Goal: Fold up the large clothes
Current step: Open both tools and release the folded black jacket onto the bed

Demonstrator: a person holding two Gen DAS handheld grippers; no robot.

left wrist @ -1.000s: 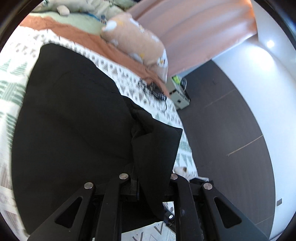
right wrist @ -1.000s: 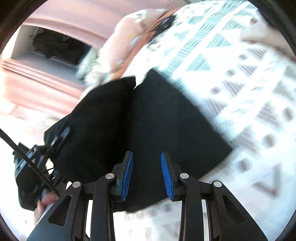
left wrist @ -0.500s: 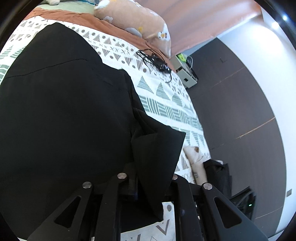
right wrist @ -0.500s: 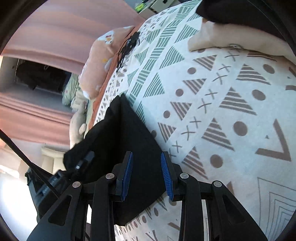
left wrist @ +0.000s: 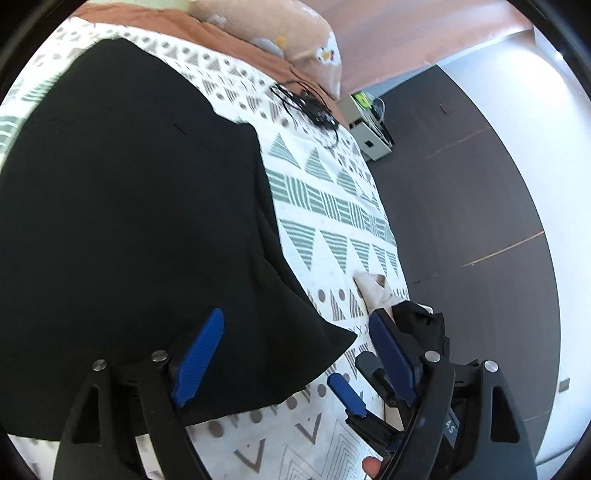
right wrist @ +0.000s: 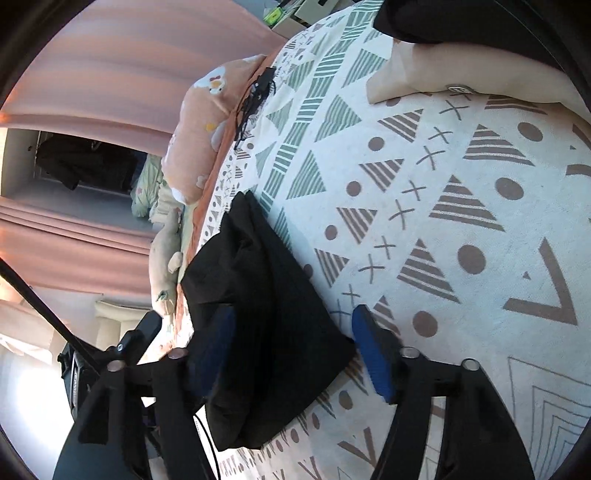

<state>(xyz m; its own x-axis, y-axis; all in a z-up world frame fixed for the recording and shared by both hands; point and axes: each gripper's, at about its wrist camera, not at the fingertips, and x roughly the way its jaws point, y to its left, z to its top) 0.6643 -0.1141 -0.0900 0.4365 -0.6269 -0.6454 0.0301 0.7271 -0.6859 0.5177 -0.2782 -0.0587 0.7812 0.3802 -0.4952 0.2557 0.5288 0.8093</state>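
Black garment (left wrist: pixel 129 206): lies flat on the patterned bedspread (left wrist: pixel 332 206), ready for folding, its corner between the left tongs' fingers.
Left tongs (left wrist: pixel 295 358): spread wide, gripping nothing.
Right tongs (right wrist: pixel 295 354): spread wide, straddling the garment's near corner.

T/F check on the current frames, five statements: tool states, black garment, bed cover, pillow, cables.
1. The left tool is clamped on the black garment. False: its blue pads are spread wide with nothing pinched between them.
2. The right tool is open. True.
3. The garment lies on a plain white sheet. False: the bed cover is printed with triangles, dots and crosses.
4. A tangle of black cables lies on the bed near the peach pillow. True.
5. The pillow sits on top of the garment. False: it lies apart from it, at the far end of the bed.
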